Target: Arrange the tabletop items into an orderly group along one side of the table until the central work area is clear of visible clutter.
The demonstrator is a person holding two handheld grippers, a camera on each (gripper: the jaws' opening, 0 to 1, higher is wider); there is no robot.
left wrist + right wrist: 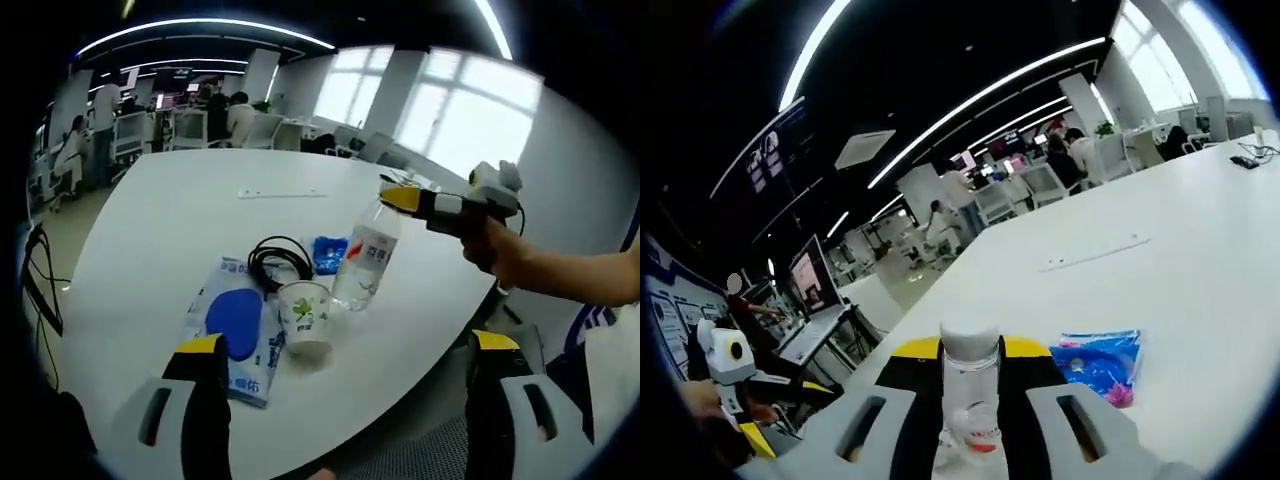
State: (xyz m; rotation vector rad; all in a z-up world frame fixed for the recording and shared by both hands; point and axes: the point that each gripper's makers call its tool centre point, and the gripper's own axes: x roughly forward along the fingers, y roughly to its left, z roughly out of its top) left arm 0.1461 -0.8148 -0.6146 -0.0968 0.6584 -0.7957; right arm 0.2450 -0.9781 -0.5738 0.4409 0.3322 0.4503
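Left gripper (345, 365): I am holding it low at the bottom of the left gripper view, jaws spread wide with nothing between them, short of the table's near edge.
Clutter: just past those jaws, lower centre of the left gripper view, I am seeing a blue-and-white packet (237, 327), a paper cup (304, 315), a coiled black cable (279, 259) and a small blue pouch (328, 253) bunched on the white table (180, 210).
Right gripper (970, 400): I am bringing it in from the right at bottle-neck height, hand (497, 248) level; its jaws are bracketing the bottle (970, 385), though whether they are pinching it I cannot tell.
Doing it well: I am judging the neck grip top-heavy, so I am wanting a square, firm squeeze before lifting.
Far: the table's far stretch is lying bare apart from a thin strip (282, 193).
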